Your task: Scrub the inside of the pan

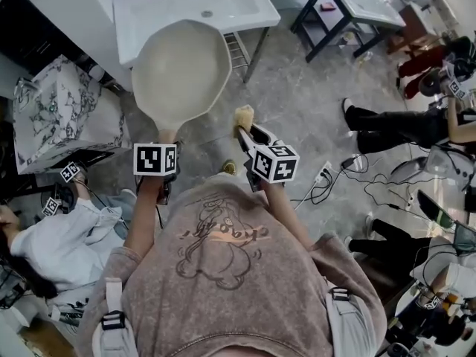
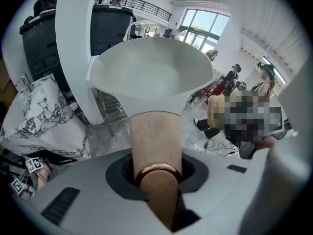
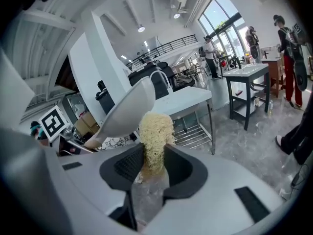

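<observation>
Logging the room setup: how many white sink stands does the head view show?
2. One sink stand is just beyond the pan, at top centre; the other is at top right, on dark legs. More may lie out of frame.

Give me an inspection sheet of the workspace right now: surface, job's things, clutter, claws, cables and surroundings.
Surface: no worktop in use; white sink ahead, grey floor below.
Job's things: pan held in the air, inside looks bare; yellow scrubber beside its rim, not inside.
Clutter: marble-patterned box at left.
Grippers: left claw shut on the pan's wooden handle; right claw shut on the scrubber.
Cables: loose leads on the floor at right.
Surroundings: black table, other people nearby.
</observation>
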The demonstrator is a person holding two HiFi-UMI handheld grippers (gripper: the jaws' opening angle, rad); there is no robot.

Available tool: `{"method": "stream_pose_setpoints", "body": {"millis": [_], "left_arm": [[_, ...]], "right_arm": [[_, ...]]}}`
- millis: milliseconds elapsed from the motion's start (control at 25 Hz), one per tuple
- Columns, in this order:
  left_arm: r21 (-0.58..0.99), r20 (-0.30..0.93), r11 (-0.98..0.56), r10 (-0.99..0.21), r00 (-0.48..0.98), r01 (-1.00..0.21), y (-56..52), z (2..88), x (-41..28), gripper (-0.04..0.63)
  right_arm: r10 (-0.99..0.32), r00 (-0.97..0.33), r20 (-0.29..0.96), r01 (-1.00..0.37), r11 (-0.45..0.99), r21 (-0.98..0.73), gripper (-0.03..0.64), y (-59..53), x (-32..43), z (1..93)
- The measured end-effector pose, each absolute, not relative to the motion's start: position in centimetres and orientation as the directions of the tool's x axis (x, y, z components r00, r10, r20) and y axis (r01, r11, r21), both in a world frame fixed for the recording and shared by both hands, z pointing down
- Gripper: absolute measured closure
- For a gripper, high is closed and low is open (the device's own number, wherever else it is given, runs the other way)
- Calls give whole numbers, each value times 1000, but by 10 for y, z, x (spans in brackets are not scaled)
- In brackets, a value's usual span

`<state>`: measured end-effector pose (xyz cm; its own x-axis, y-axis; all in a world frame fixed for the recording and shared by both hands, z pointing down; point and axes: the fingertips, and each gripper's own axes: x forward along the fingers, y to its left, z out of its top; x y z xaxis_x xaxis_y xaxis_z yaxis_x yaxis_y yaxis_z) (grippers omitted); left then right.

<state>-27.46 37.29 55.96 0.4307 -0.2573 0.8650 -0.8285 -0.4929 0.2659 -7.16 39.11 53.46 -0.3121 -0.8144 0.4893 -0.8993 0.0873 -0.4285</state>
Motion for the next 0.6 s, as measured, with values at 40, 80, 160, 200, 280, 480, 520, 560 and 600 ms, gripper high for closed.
{"method": "stream_pose_setpoints", "body": {"millis": [40, 80, 160, 200, 280, 480, 520, 560, 600], "left_arm": [[269, 863, -485, -262, 432, -832, 368, 560, -268, 489], [271, 861, -478, -268, 433, -835, 364, 560, -262, 489], [267, 859, -465, -283, 428, -844, 356, 560, -249, 489], [264, 859, -460, -289, 424, -848, 353, 560, -243, 489], [258, 861, -458, -290, 417, -851, 347, 560, -231, 489], [255, 858, -440, -309, 411, -861, 329, 556, -205, 488], [253, 857, -440, -311, 411, -861, 324, 557, -203, 488], [252, 857, -440, -311, 410, -862, 319, 558, -201, 488], [251, 859, -440, -309, 408, -862, 315, 559, -200, 488]], "right_arm": [[-815, -320, 484, -897, 95, -432, 472, 387, -65, 534], [-815, -326, 479, -894, 101, -436, 472, 384, -58, 534], [-812, -338, 475, -889, 111, -444, 472, 379, -43, 535], [-810, -345, 474, -887, 116, -447, 472, 377, -35, 535], [-804, -359, 474, -882, 127, -453, 472, 373, -19, 536], [-794, -387, 470, -876, 156, -457, 472, 354, 6, 539], [-793, -390, 468, -874, 160, -459, 472, 348, 7, 540], [-793, -393, 466, -873, 162, -461, 472, 343, 8, 541], [-792, -397, 464, -871, 165, -463, 472, 338, 9, 541]]}}
